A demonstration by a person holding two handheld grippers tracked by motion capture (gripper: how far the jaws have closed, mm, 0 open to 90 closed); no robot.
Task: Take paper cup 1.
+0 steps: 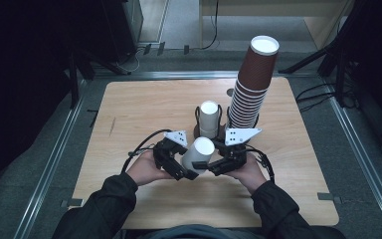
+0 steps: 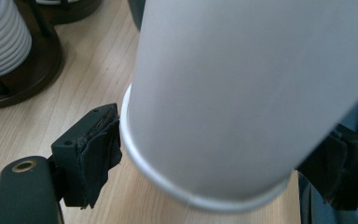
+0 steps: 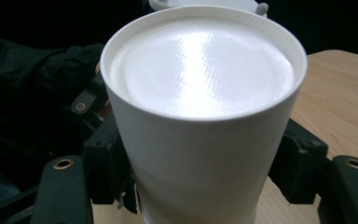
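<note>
White paper cup (image 1: 199, 155), upside down and tilted, held just above the desk (image 1: 129, 109) between both claws. Right claw (image 1: 218, 165) clenched on its body, pads pressing both sides. Left claw (image 1: 183, 169) parted at the rolled rim, one pad touching. Left gripper view adds ribbed white cups (image 2: 0, 35) in a dark holder (image 2: 25, 77). High view adds a brown cup stack (image 1: 251, 84).

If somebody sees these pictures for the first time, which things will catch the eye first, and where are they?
First, the white cup, upside down and tilted, between the left hand-held gripper and the right hand-held gripper near the front edge of the wooden table. Next, the tall leaning stack of brown cups at the back right, beside a shorter white stack in a dark holder.
</note>
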